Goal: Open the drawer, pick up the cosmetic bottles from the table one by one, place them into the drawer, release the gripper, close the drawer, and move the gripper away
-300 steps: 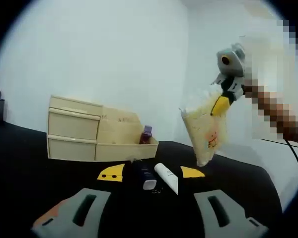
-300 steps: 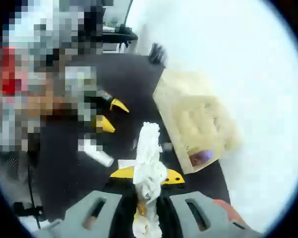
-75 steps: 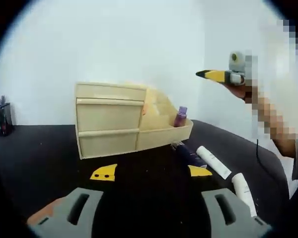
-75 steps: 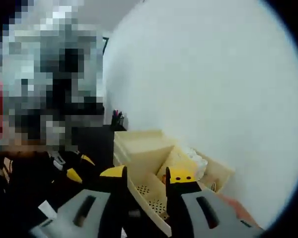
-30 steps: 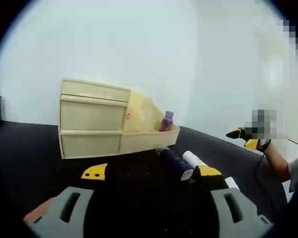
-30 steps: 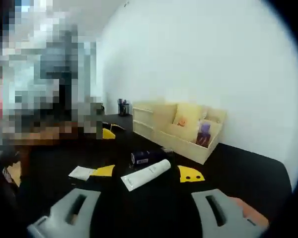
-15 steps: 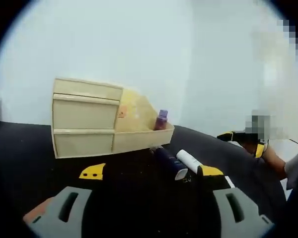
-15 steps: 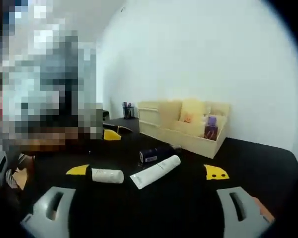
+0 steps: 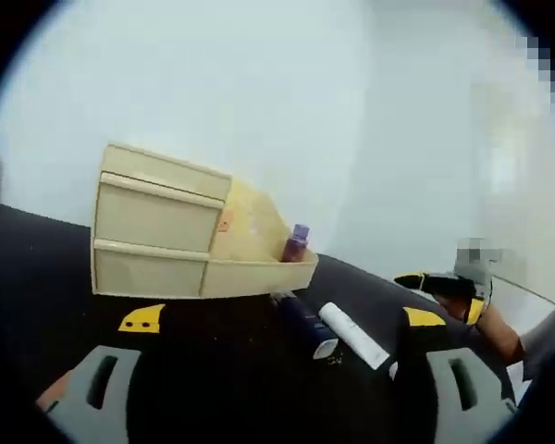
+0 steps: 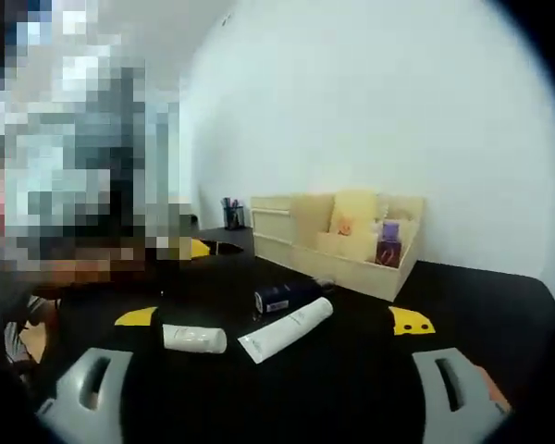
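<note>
Both views shifted slightly; white tube (image 10: 285, 330) print stays illegible.

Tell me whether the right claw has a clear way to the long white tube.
Probably yes. The right claw is open and empty, and the long white tube lies on bare black table ahead of it, nothing between.

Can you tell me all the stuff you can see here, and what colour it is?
drawer box: one, cream, back of the table, bottom drawer pulled open
purple bottle: one, purple, standing in the open drawer
yellow pouch: one, pale yellow, leaning in the drawer
dark tube: one, navy, lying on the table
white tubes: two, white, lying on the table near the dark tube
pen cup: one, dark, beside the drawer box
table: one, black
left gripper: yellow tips, jaws open
right gripper: yellow tips, jaws open
</note>
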